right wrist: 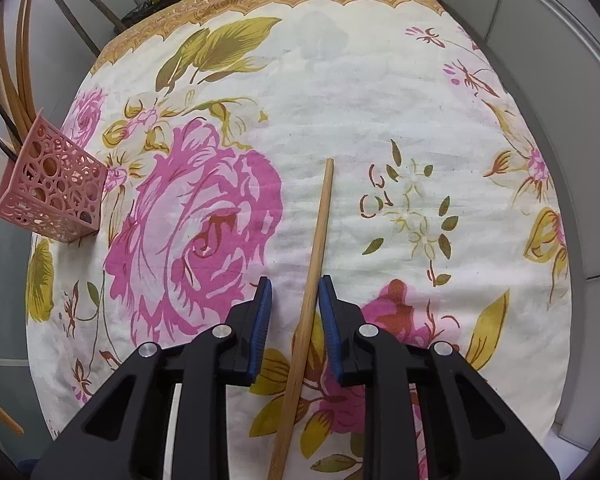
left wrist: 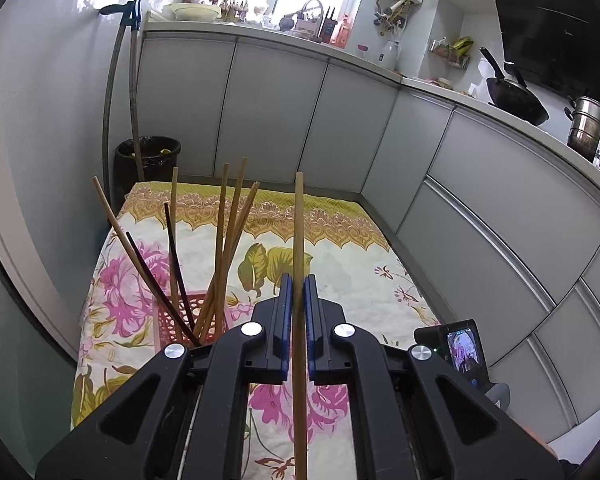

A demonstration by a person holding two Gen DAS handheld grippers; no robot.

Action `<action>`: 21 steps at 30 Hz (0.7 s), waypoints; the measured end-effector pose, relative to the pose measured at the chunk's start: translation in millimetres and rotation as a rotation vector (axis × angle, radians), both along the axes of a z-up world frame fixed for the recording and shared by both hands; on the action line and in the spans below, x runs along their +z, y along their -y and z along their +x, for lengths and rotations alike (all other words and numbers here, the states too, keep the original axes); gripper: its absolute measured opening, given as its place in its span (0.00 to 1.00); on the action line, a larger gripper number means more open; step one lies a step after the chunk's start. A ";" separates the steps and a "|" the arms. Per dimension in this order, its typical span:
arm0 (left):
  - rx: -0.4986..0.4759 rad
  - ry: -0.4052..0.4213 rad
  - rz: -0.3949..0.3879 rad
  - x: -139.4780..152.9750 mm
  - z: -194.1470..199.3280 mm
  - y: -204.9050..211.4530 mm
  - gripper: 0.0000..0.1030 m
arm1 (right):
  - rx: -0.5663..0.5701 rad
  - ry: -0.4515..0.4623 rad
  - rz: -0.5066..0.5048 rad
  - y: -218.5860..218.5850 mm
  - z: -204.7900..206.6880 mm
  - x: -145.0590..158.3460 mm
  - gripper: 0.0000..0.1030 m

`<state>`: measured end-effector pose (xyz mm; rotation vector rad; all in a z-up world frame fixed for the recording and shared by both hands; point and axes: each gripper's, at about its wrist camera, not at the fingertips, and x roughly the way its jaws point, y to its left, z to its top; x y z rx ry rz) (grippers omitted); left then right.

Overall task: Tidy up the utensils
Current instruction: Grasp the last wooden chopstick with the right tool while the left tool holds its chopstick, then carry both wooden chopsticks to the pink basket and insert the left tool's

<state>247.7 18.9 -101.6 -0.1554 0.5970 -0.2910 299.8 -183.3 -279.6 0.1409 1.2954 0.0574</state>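
Across the whole near and far surface lies a floral cloth [right wrist: 340,112], soft cotton-looking fabric with pink roses, olive leaves and a scalloped orange border, slightly rumpled; it should give little slip under anything resting on it. At far left stands a pink holder [right wrist: 54,188], a square plastic basket pierced with round holes, light enough, I judge, to tip if bumped, and about 8 chopsticks [left wrist: 224,240], pale wood and dark ones, lean out of it. The left gripper [left wrist: 299,284] has its blue ribbed pads pressed together on 1 held chopstick [left wrist: 299,220], raised clear of the cloth just right of the holder. The right gripper [right wrist: 294,284] points down at 1 lying chopstick [right wrist: 320,224], which sits flat on the cloth at centre; its pads straddle the stick with a gap on each side, not yet pinching. Both sticks look stiff, thin, smooth and very light, likely to swivel if pinched at an end, so a hold nearer mid-length seems safest.
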 end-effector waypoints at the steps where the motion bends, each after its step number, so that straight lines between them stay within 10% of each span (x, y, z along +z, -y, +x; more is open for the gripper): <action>1: 0.003 0.004 0.001 0.9 -0.6 -1.1 0.05 | 0.000 0.003 -0.013 -1.3 0.2 -0.4 0.13; 5: 0.010 0.021 0.000 3.1 -1.7 -8.7 0.05 | -0.009 0.041 0.045 -6.2 0.4 7.6 0.06; 11: 0.086 0.098 -0.053 12.2 -3.2 -34.3 0.05 | 0.037 0.384 0.144 -19.4 -26.3 98.8 0.06; 21: 0.264 0.330 -0.136 22.6 4.9 -84.3 0.05 | 0.055 0.702 0.228 -16.7 -55.5 150.5 0.06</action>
